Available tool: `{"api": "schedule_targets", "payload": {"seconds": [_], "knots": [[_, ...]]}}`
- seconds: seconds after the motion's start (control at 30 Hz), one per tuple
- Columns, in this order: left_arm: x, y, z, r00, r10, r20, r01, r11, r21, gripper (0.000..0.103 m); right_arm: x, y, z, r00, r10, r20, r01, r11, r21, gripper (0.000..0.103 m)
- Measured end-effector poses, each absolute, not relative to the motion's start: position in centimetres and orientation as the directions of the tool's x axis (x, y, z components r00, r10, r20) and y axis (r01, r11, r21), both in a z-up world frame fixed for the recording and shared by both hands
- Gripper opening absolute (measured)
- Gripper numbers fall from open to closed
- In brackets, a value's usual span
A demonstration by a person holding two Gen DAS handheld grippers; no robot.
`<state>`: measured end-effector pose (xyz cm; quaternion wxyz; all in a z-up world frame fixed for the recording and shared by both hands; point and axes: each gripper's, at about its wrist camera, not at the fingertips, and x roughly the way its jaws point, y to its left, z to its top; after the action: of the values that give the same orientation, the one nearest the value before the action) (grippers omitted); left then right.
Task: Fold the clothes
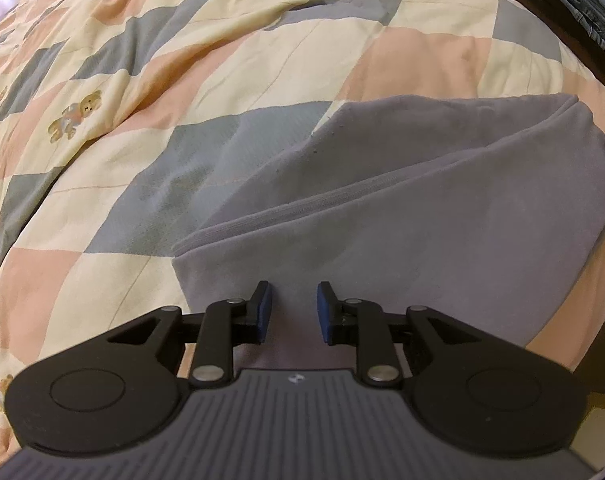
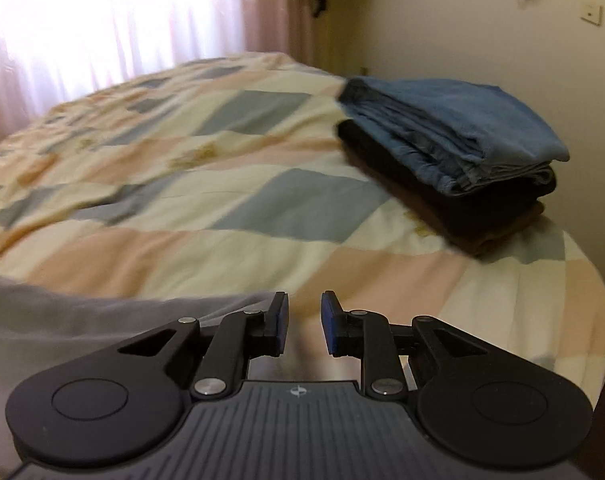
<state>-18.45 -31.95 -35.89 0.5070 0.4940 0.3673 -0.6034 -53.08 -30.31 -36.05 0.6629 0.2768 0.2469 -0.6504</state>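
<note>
A lavender-grey garment lies folded on the bed's checkered quilt, with a hemmed edge running across it. My left gripper is open just above its near part, holding nothing. In the right wrist view the same garment shows at the lower left. My right gripper is open and empty, just past the garment's right edge, over the quilt.
A stack of folded clothes, blue jeans on top of dark garments, sits near the bed's far right edge; it also shows in the left wrist view. A curtained window and a wall stand behind the bed.
</note>
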Motion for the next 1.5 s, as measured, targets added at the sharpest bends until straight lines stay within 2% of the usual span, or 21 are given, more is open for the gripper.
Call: {"api": "schedule_targets", "payload": {"seconds": [0.13,0.2,0.27,0.4,0.47,0.5,0.7,0.9,1.07,1.2,1.27,1.4,1.47,1.5], "knots": [[-18.6,-32.0,-36.2,-0.004,-0.247,-0.969,0.967,-0.247,0.059,0.02,-50.2,-27.7,-37.4,0.129,-0.666,-0.735,0.992,0.087,0.096,0.022],[-18.4,-32.0,-36.3,-0.016,-0.248,-0.969,0.962,-0.268,0.053,0.021,-50.0,-27.1,-38.9,0.094,-0.641,-0.762,0.995,0.074,0.06,0.02],[-18.2,-32.0,-36.4,-0.03,-0.248,-0.968,0.955,-0.292,0.045,0.022,-51.0,-27.2,-39.7,0.057,-0.635,-0.77,0.998,0.012,0.064,0.0],[-17.6,-32.2,-36.3,-0.07,-0.24,-0.968,0.941,-0.337,0.015,0.022,-52.4,-26.9,-38.6,-0.006,-0.651,-0.759,0.991,-0.107,0.083,0.0],[-17.2,-32.3,-35.8,-0.105,-0.244,-0.964,0.93,-0.369,-0.008,0.022,-51.4,-26.4,-37.3,-0.047,-0.661,-0.749,0.989,-0.138,0.06,0.013],[-16.8,-32.2,-35.3,-0.128,-0.25,-0.96,0.92,-0.39,-0.021,0.022,-50.5,-25.9,-36.6,-0.055,-0.672,-0.738,0.988,-0.144,0.058,0.015],[-12.7,-31.7,-33.5,-0.247,-0.279,-0.928,0.839,-0.54,-0.061,0.022,-42.1,-21.8,-35.0,-0.022,-0.682,-0.731,0.971,-0.189,0.147,0.016],[-8.4,-32.0,-34.1,-0.318,-0.268,-0.909,0.732,-0.679,-0.056,0.02,-29.2,-16.1,-34.0,0.084,-0.684,-0.725,0.945,-0.176,0.276,0.016],[-7.8,-32.5,-35.4,-0.418,-0.257,-0.871,0.627,-0.776,-0.071,0.018,-20.0,-12.9,-34.0,0.102,-0.692,-0.714,0.949,-0.147,0.278,0.015],[-8.1,-33.1,-38.6,-0.409,-0.23,-0.883,0.581,-0.812,-0.058,0.018,-16.0,-12.8,-36.5,0.007,-0.645,-0.764,0.97,-0.181,0.162,0.014],[-7.9,-33.2,-38.6,-0.415,-0.231,-0.88,0.552,-0.833,-0.042,0.018,-15.2,-13.2,-37.8,-0.035,-0.612,-0.79,0.976,-0.193,0.106,0.011],[-6.8,-32.5,-37.2,-0.425,-0.237,-0.874,0.448,-0.894,0.025,0.018,-14.2,-12.8,-35.8,-0.073,-0.639,-0.765,0.981,-0.184,0.061,0.013],[-6.3,-31.1,-36.8,-0.414,-0.26,-0.872,0.328,-0.936,0.124,0.018,-13.3,-12.0,-34.6,-0.105,-0.652,-0.751,0.986,-0.169,0.008,0.027],[-6.1,-30.3,-36.7,-0.412,-0.274,-0.869,0.253,-0.951,0.18,0.019,-12.9,-11.7,-34.0,-0.121,-0.659,-0.743,0.987,-0.161,-0.018,0.029]]}}
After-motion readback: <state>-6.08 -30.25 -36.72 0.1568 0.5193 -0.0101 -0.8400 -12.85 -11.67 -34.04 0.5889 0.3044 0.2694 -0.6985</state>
